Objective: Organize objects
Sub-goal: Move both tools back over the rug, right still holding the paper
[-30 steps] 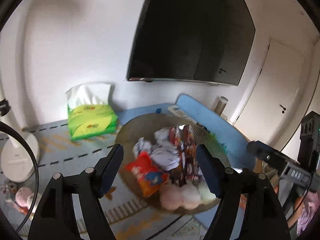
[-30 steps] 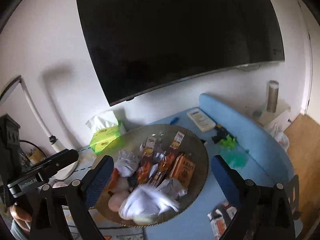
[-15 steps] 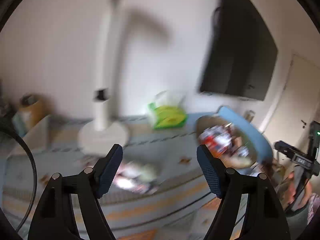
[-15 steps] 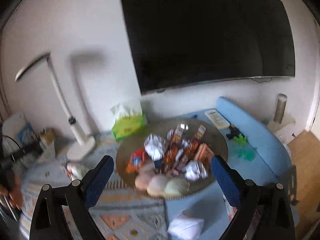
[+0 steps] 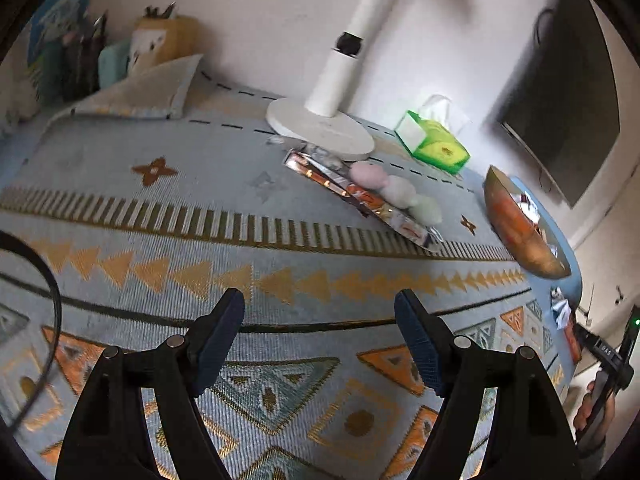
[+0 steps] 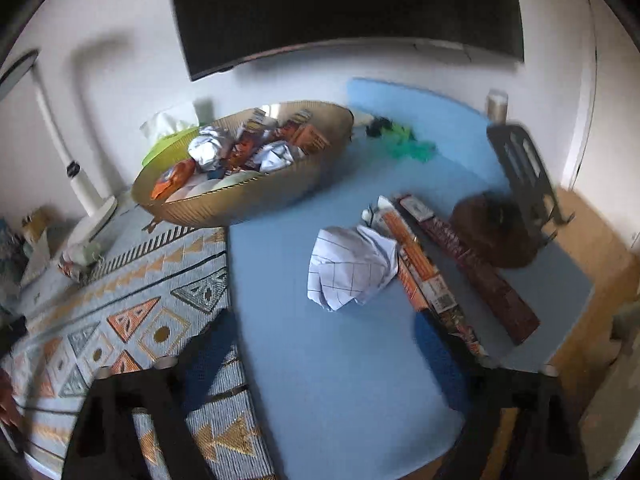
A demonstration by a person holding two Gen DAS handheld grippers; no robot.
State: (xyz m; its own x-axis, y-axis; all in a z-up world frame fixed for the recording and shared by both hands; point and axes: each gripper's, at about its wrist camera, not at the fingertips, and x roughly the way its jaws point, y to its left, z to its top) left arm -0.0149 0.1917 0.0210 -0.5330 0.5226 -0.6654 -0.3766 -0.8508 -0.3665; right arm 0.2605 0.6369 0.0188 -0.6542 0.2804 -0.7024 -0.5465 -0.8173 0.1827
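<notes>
The rug (image 5: 168,208) is rough woven cloth. The bowl (image 6: 256,196) looks shiny and ribbed. The paper ball (image 6: 352,268) is crumpled. The blue mat (image 6: 340,360) is smooth, not shiny.

White desk lamp (image 5: 336,80) on patterned cloth (image 5: 200,240); dark wall screen (image 6: 344,12) — green tissue box (image 5: 436,146) beside lamp base

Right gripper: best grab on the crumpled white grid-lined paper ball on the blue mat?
Come from above and pinch the crumpled white grid-lined paper ball across its narrower middle. It lies loose on the blue mat; its right edge touches the orange snack pack, so keep that finger inboard. Right gripper is empty, jaws closing.
</notes>
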